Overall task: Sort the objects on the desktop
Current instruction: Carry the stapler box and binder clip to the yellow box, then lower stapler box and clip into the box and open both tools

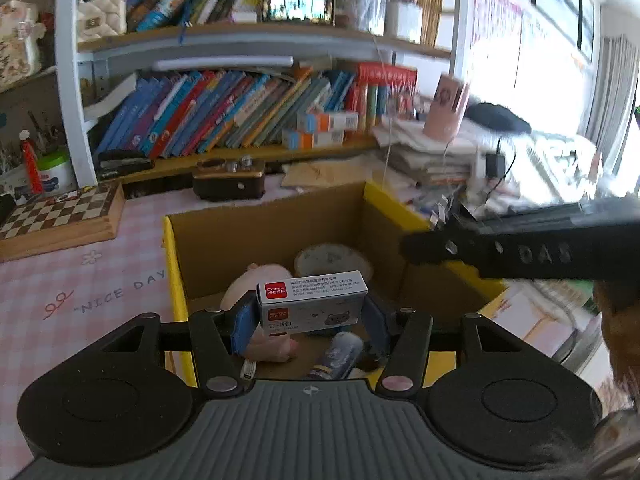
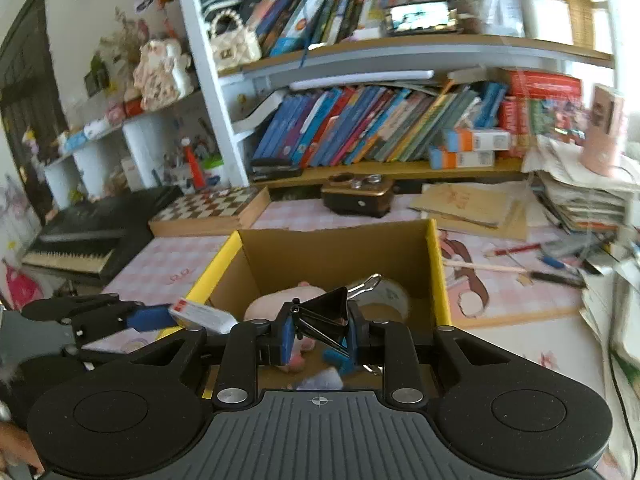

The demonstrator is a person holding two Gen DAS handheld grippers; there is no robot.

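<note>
I am holding two things over the open cardboard box (image 2: 434, 264), one in each of my grippers. Nearest me, my left gripper (image 1: 310, 316) is clamping a small box of staples (image 1: 312, 302) across its short ends, its blue pads (image 1: 243, 322) pressing flat on the card; it seems light and stiff, but thin card can dent, so a flat squeeze on the end faces, low on the body, looks like the safest hold. My right gripper (image 2: 318, 330) is closing tight on a black binder clip (image 2: 326, 316), pinching the folded steel body while the wire handles are sticking out toward one o'clock; steel is hard and slick and the body tapers, so I judge it could twist or squirt out unless the pads are staying on the broad flat sides. In the left view the right gripper is reaching in from three o'clock as a dark blurred bar. Just beyond, down inside the box, a pink plush toy (image 1: 256, 280) is lying soft at eleven o'clock beside a roll of tape (image 1: 332, 260) at twelve. Farther off at ten o'clock a chessboard (image 1: 60, 216) is resting on the pink checked tablecloth (image 1: 80, 292), and beyond that books are leaning along the shelf (image 1: 240, 112).
</note>
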